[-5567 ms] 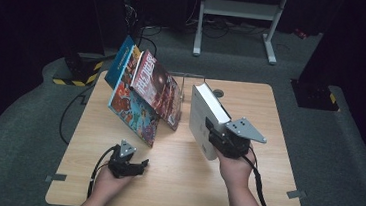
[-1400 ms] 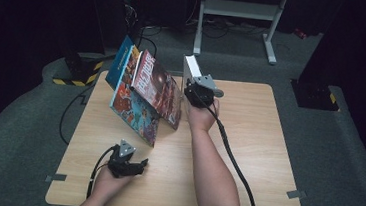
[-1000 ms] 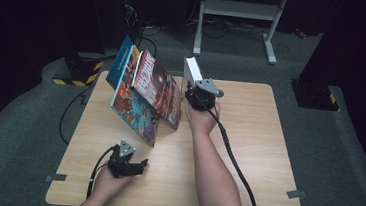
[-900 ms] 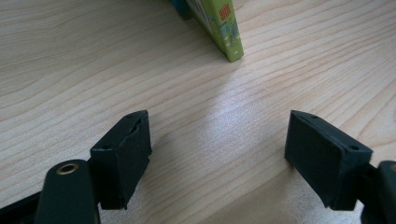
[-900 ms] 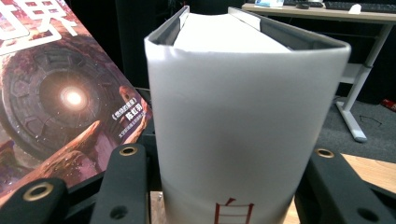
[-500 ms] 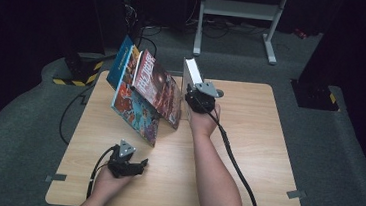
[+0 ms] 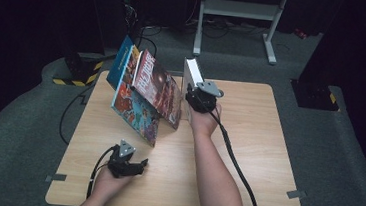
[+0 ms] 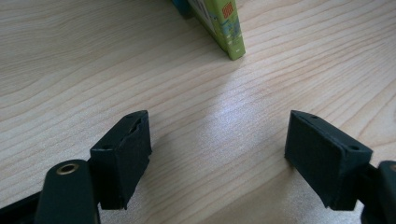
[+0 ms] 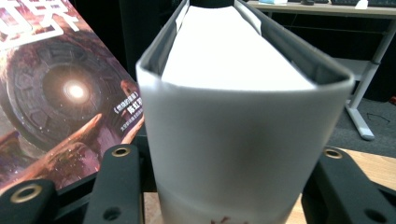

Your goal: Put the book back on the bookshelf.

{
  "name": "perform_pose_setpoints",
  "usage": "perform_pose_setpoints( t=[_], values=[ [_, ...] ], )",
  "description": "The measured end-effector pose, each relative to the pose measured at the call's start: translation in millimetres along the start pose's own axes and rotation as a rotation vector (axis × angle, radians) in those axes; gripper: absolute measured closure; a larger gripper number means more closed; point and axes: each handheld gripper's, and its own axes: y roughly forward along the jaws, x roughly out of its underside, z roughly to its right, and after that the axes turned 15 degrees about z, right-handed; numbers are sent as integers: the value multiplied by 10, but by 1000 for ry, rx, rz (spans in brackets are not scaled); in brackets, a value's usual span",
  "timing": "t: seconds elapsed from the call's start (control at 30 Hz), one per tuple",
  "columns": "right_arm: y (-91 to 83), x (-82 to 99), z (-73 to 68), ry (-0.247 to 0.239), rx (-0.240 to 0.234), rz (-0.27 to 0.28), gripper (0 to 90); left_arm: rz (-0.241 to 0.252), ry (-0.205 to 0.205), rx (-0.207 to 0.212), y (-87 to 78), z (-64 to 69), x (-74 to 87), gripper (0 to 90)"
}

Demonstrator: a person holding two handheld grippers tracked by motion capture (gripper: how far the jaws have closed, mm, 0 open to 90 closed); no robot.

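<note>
My R arm is stretched fwd across the table (image 7: 247, 154), R gripper (image 7: 197, 100) at the white book (image 7: 191, 73), which stands upright on its edge just right of the leaning books (image 7: 144, 94). Jaws sit either side of its spine and have just been opening; can't tell if pads press. L gripper (image 7: 135, 167) rests low near my edge, pointing right, jaws apart w/ nothing between.

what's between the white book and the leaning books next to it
Nothing visible. The white book stands between the right gripper jaws, which have just been opening, right beside the red-covered book at the end of the leaning row, with only a narrow bare gap.
</note>
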Motion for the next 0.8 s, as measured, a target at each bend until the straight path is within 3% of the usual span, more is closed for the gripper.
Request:
perform_pose_setpoints(
  t=[0.43, 0.53, 0.8],
  values=[
    [-26, -92, 37, 10, -35, 5, 221, 0, 0, 1, 2, -1, -1, 225],
    [-50, -120, 33, -1, -32, 3, 192, -1, 0, 3, 3, -1, -2, 225],
    [-152, -188, 70, 31, -66, -2, 116, 0, -8, 2, 8, 4, -2, 225]
  ],
)
